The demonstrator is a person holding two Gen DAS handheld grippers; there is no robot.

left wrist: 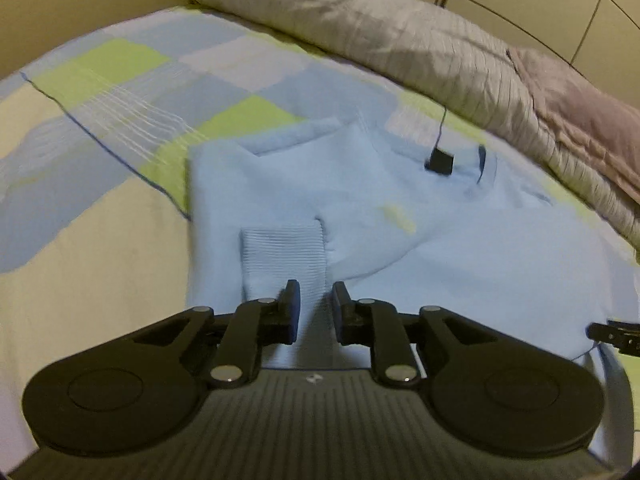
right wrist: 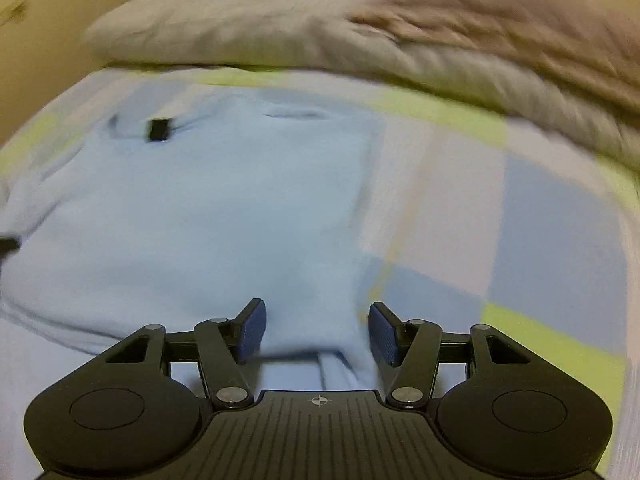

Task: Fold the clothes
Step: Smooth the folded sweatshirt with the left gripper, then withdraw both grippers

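A bed (left wrist: 100, 248) fills both views, covered by a sheet checked in blue, lime green, cream and pale lilac. Along its far edge lies a long grey pillow (left wrist: 360, 28) with a crumpled mauve blanket (left wrist: 580, 116) beside it at the right end.

A light blue sweatshirt (left wrist: 460, 248) lies spread on the sheet in front of the pillow, its collar toward the far side. A small black tag (left wrist: 440, 162) on a thin cord rests near the neckline. One sleeve is folded in over the body, its ribbed cuff (left wrist: 282, 256) pointing toward the left camera.

The left tongs (left wrist: 316, 292) hover just past the cuff, the fingers a narrow gap apart with sleeve fabric showing between them; I cannot tell whether they pinch the cloth. The right tongs (right wrist: 318, 320) are released, spread wide over the sweatshirt's near right edge, gripping nothing. Their tip also shows at the right border of the left view.
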